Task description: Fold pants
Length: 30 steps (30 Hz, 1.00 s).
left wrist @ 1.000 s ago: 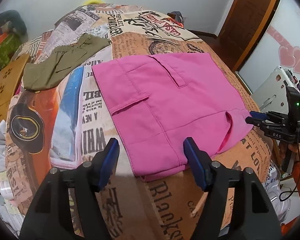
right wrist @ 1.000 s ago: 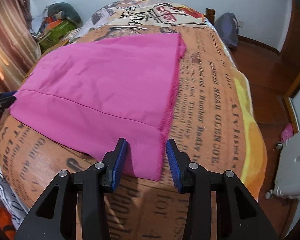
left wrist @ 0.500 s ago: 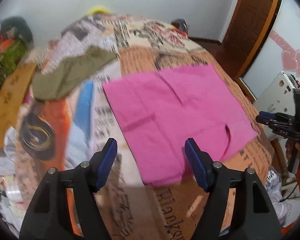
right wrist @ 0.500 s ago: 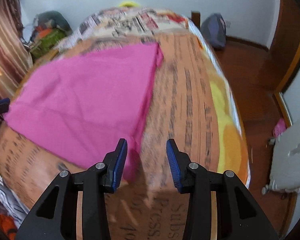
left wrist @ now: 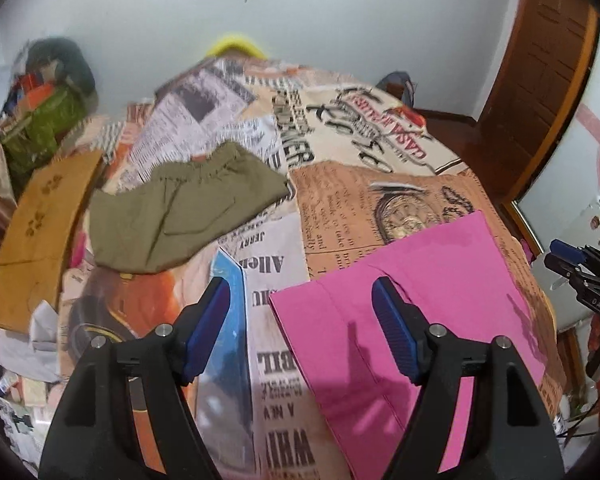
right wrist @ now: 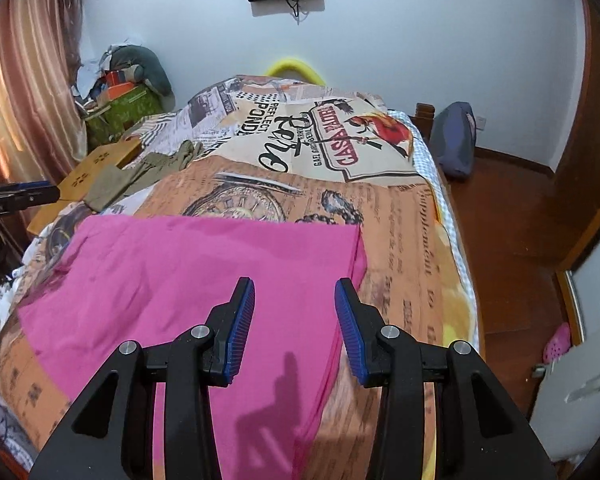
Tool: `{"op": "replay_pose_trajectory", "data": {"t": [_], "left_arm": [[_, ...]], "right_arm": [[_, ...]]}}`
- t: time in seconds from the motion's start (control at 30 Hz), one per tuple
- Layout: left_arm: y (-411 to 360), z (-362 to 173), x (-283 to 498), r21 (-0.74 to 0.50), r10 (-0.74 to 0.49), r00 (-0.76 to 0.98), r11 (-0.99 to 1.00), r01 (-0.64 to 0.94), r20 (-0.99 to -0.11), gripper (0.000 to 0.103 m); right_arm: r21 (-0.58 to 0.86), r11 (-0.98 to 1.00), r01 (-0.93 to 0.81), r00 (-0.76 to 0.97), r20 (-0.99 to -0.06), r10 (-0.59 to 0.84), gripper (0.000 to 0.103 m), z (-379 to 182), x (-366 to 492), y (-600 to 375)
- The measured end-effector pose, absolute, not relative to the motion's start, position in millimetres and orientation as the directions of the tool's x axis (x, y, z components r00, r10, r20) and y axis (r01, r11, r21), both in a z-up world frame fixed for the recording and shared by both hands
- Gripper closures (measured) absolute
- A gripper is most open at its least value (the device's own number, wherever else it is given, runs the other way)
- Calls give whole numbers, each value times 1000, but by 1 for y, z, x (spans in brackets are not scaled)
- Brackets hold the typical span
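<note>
Folded pink pants (left wrist: pixel 440 272) lie flat on the bed's newspaper-print cover (left wrist: pixel 360 200). My left gripper (left wrist: pixel 300 292) hovers open above their far left corner, with nothing between its fingers. Farther off to the left lie crumpled olive pants (left wrist: pixel 180 208). In the right wrist view my right gripper (right wrist: pixel 294 292) stands open over the pink pants (right wrist: pixel 180 264) near their right edge, holding nothing. The right gripper (left wrist: pixel 572 264) also shows at the left view's right edge. The left gripper (right wrist: pixel 20 196) shows at the right view's left edge, with the olive pants (right wrist: pixel 116 180) beyond it.
A cardboard sheet (left wrist: pixel 36 232) leans at the bed's left side, with a pile of clutter (left wrist: pixel 48 120) behind it. A curtain (right wrist: pixel 20 80) hangs on the left. A blue bag (right wrist: pixel 456 140) sits on the wooden floor (right wrist: pixel 520 220) to the right, near a white appliance (right wrist: pixel 580 392).
Both grippers have risen from the pink pants' near edge, and both views have tilted up. The left gripper has swung left toward the olive pants. The pink pants lie still.
</note>
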<state>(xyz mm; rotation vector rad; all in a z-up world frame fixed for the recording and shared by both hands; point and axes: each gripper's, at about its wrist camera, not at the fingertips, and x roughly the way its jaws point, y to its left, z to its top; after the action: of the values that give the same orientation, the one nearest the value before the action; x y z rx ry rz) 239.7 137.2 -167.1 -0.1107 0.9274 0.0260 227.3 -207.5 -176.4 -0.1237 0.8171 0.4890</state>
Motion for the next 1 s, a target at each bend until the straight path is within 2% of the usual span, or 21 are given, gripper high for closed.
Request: {"op": "replay_pose_trajectory", "data": {"t": [0.07,0.13,0.23,0.6,0.87,0.9,0.97,1.0], "left_arm": [[143,-182,253,-105,-41,568,991,-81,-822,32],[144,-193,260,-110,-45,546,990,-87,-837,42],[146,-209,272,-100,-31,511,989,-108,-859,46],[149,-246,282,-161,-93,451,980,-116,-888,47],[151,-248,282,-196,-126,445,974,-115,-886,47],[151,-249,282,-194,-126,446,975,-112,-886,48],[148,-248,283,-211,-147,448,973,-96,-882,60],[148,-248,283,-213,-148,447,972,-99,-882,63]], "right_arm": [[78,884,-462,575,-732,365,65,-183,241,-203],[80,885,-458,569,-738,361,65,-190,254,-202],[85,891,-447,557,-753,351,65,-203,275,-200],[100,906,-412,515,-794,322,65,-247,320,-201],[123,907,-402,509,-793,333,62,-257,336,-205],[130,906,-402,505,-794,338,61,-258,338,-204],[139,904,-404,499,-795,345,60,-259,339,-202],[137,902,-409,500,-794,347,64,-258,339,-201]]}}
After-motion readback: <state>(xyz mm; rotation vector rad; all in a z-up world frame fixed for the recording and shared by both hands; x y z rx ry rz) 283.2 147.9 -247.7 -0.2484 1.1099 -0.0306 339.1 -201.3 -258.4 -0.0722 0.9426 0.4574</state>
